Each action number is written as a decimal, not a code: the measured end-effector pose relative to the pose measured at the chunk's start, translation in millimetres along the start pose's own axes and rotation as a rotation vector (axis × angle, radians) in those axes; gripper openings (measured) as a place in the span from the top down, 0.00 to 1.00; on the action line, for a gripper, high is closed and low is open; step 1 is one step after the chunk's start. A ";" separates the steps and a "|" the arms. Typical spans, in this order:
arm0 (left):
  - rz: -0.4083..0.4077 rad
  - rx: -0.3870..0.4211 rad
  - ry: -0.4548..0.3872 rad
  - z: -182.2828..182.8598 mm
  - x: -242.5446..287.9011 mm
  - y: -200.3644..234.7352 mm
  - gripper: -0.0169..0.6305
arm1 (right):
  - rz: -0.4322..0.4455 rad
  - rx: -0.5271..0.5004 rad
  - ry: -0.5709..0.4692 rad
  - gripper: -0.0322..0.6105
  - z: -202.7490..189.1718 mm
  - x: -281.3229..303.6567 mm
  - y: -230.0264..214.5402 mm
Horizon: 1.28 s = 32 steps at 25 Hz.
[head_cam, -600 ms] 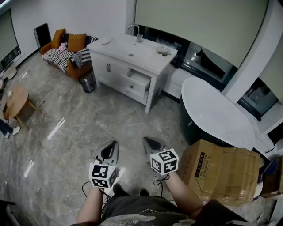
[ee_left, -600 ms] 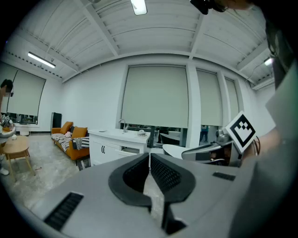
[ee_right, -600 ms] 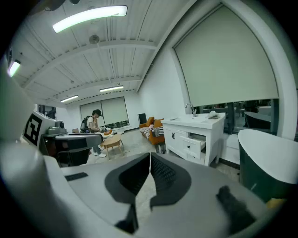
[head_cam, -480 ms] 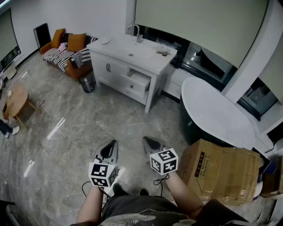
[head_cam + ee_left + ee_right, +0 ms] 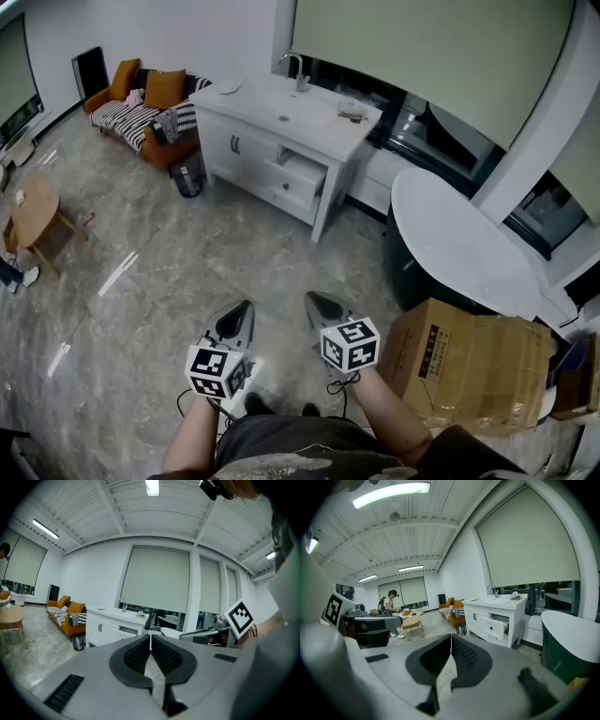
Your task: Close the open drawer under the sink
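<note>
A white sink cabinet [image 5: 272, 150] stands across the room by the window wall, a tap on its top. Its upper right drawer [image 5: 302, 174] is pulled out. The same cabinet [image 5: 492, 616] and open drawer [image 5: 497, 624] appear in the right gripper view, and the cabinet [image 5: 110, 627] in the left gripper view. Both grippers hang low in front of the person, far from the cabinet. My left gripper [image 5: 246, 304] has its jaws together and holds nothing. My right gripper [image 5: 308, 297] is shut and empty too.
A dark green bathtub with a white rim [image 5: 459, 246] sits to the right. A cardboard box [image 5: 473, 361] lies beside my right arm. An orange sofa [image 5: 141, 108], a bin [image 5: 187, 175] and a small round wooden table [image 5: 33, 214] are on the left. A person [image 5: 390, 603] stands far back.
The view has shifted slightly, so the cabinet sits a touch further right and lower in the frame. The grippers keep their place and stay shut.
</note>
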State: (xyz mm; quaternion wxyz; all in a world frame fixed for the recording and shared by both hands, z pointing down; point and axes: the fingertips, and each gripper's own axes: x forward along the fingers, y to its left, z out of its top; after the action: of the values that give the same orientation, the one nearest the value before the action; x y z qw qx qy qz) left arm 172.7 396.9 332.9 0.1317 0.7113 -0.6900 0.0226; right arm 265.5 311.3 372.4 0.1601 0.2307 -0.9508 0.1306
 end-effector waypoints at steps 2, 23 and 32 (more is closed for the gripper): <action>-0.004 0.005 0.001 -0.4 -3.9 11.9 0.94 | -0.013 0.022 -0.009 0.91 1.0 8.1 4.3; 0.024 -0.052 0.073 -19.7 6.5 145.4 0.94 | -0.151 0.151 0.052 0.90 -16.2 96.6 -12.8; 0.061 -0.029 0.114 -3.6 106.7 189.5 0.94 | -0.084 0.097 0.086 0.90 20.6 206.1 -82.9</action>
State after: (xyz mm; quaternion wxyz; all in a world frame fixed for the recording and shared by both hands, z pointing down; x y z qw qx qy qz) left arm -8.9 291.1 388.8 0.1805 0.6855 -0.7030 0.0570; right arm 126.7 151.6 443.2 0.1947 0.2721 -0.9251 0.1795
